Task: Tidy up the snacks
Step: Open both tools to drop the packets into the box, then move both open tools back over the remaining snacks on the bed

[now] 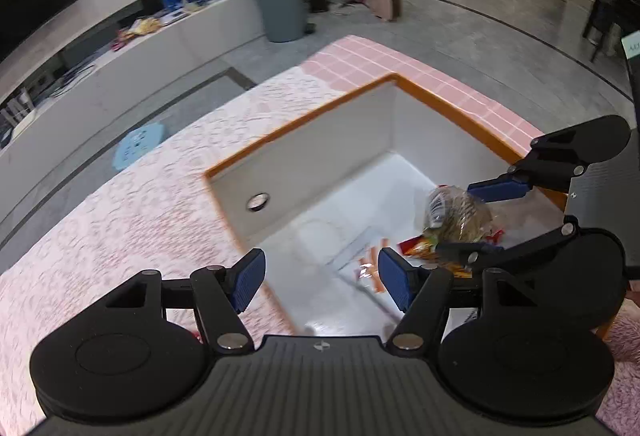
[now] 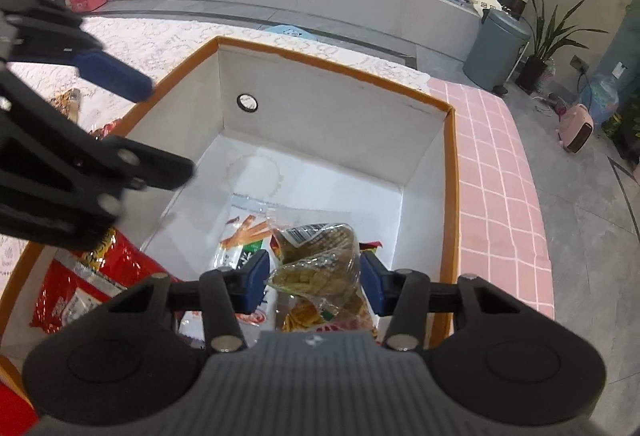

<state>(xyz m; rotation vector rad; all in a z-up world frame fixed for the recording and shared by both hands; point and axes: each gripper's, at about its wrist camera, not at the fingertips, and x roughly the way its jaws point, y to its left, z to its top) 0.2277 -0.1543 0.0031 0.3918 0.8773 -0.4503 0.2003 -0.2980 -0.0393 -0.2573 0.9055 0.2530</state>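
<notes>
A white box with an orange rim [image 1: 304, 120] [image 2: 332, 70] stands on the pink table. My right gripper [image 2: 314, 278] [image 1: 476, 220] is inside the box, its pads wide apart on either side of a clear bag of brown crackers [image 2: 320, 260] [image 1: 456, 214]. The bag lies on other snack packets [image 2: 244, 236] [image 1: 370, 270] on the box floor. My left gripper [image 1: 320, 278] [image 2: 120, 116] is open and empty, above the box's near left edge.
Red snack packets [image 2: 80, 288] lie outside the box at the left. A lace-patterned pink cloth [image 1: 120, 204] covers the table. A grey bin [image 1: 280, 4], a plant and a long white counter stand beyond the table.
</notes>
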